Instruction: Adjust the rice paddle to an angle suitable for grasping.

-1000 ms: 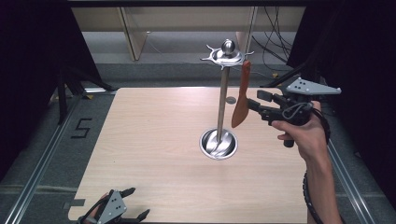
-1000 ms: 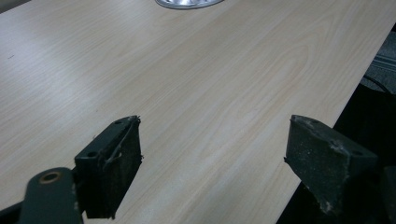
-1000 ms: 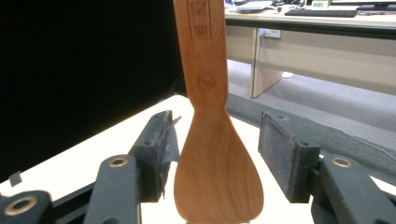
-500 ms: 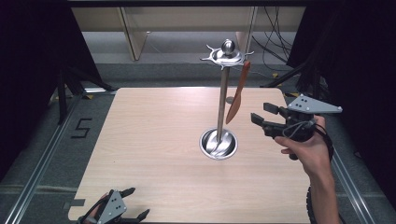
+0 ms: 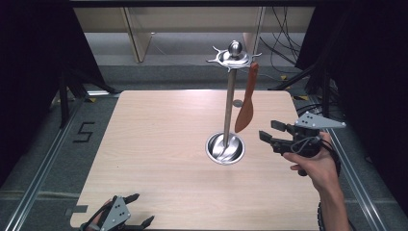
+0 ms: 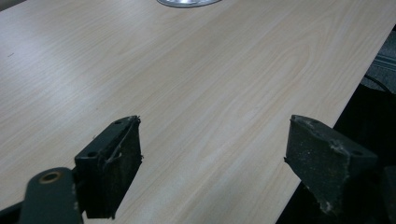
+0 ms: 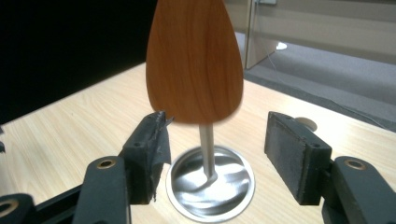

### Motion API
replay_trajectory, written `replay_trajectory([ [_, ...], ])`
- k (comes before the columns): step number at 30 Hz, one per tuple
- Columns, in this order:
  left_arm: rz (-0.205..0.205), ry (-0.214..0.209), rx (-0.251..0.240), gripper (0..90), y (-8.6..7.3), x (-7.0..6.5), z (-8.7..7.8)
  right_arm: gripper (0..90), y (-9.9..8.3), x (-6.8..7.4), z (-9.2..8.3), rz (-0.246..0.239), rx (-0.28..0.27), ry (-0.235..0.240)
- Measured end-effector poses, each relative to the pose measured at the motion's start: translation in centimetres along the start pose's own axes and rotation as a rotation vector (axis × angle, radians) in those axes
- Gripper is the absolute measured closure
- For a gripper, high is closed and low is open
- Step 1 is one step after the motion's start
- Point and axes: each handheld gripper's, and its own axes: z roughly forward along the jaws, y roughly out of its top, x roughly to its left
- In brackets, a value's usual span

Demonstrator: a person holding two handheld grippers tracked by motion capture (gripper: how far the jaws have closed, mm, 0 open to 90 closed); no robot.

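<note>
A wooden spatula [image 5: 245, 103] hangs blade down from a hook on the top ring [image 5: 234, 54] of a metal stand [image 5: 229, 106], whose round base [image 5: 225, 147] sits on the table [image 5: 159, 134]. My right gripper [image 5: 268, 130] hovers right of the stand, below the blade and apart from it. Its jaws have just been opening and stand open with nothing between them. In the right gripper view the blade [image 7: 194, 60] hangs above and beyond my right gripper [image 7: 217, 123]. My left gripper [image 5: 143, 208] rests open at the table's near left edge, its jaws [image 6: 212, 126] empty over bare wood.
A small round disc [image 5: 237, 103] lies on the table behind the stand. Wooden furniture legs [image 5: 137, 38] and cables [image 5: 284, 43] are beyond the far edge. Metal rails [image 5: 43, 168] run along both sides of the table.
My right gripper has sunk and drawn back to the right, away from the spatula blade, with its jaws wider. The spatula stays hanging on the stand. The left gripper has not moved.
</note>
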Motion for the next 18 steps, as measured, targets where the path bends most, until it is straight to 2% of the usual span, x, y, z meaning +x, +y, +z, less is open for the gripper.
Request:
replay_trajectory([
  [1, 0.000, 0.002, -0.004, 17.6, 0.0, 0.0, 0.0, 40.1, -0.2, -0.1, 0.1, -0.018, 0.021, 0.000],
  [2, -0.019, -0.001, -0.019, 17.6, 0.0, -0.1, 0.1, 40.1, -0.2, -0.1, 0.1, -0.018, 0.021, 0.000],
  [3, -0.015, 0.000, -0.019, 17.6, 0.0, -0.1, 0.0, 40.0, -0.4, 0.0, 0.3, -0.015, 0.018, -0.005],
  [4, 0.008, -0.005, -0.014, 17.6, 0.1, 0.1, 0.0, 40.0, -0.5, 0.0, 0.5, -0.011, 0.010, -0.011],
  [5, 0.010, 0.001, -0.017, 17.7, 0.1, 0.1, 0.0, 39.9, -0.6, 0.0, 0.4, -0.011, 0.041, -0.002],
  [6, 0.014, 0.001, -0.006, 17.6, 0.1, 0.1, 0.0, 39.6, -0.9, -0.1, 0.8, -0.032, 0.029, -0.008],
  [7, -0.005, 0.002, -0.010, 17.6, 0.0, 0.0, 0.0, 39.6, -0.9, -0.1, 0.8, -0.032, 0.029, -0.008],
  [8, -0.004, 0.003, -0.009, 17.6, 0.1, 0.0, 0.0, 39.4, -1.0, 0.0, 0.8, -0.012, 0.036, -0.010],
  [10, 0.000, 0.009, -0.010, 17.7, 0.1, 0.0, 0.1, 39.1, -1.4, -0.1, 0.9, -0.013, 0.054, -0.002],
  [11, -0.006, 0.006, -0.012, 17.6, 0.1, 0.0, 0.2, 39.0, -1.5, -0.3, 1.0, -0.033, 0.058, -0.006],
  [12, -0.003, 0.006, -0.009, 17.7, 0.1, 0.0, 0.2, 38.9, -2.0, -0.3, 0.9, -0.012, 0.079, -0.003],
  [14, -0.004, 0.005, -0.012, 17.6, 0.2, 0.0, 0.3, 38.8, -2.2, -0.3, 1.0, -0.008, 0.072, -0.002],
  [15, -0.012, -0.003, 0.005, 17.6, 0.2, -0.1, 0.2, 38.7, -2.4, -0.3, 1.0, 0.000, 0.095, -0.002],
  [16, -0.001, -0.001, 0.003, 17.6, 0.2, 0.0, 0.2, 38.7, -2.7, -0.5, 1.1, -0.009, 0.083, -0.007],
  [18, -0.001, -0.004, -0.009, 17.6, 0.2, 0.1, 0.3, 38.5, -3.3, -0.8, 1.1, 0.001, 0.115, -0.012],
])
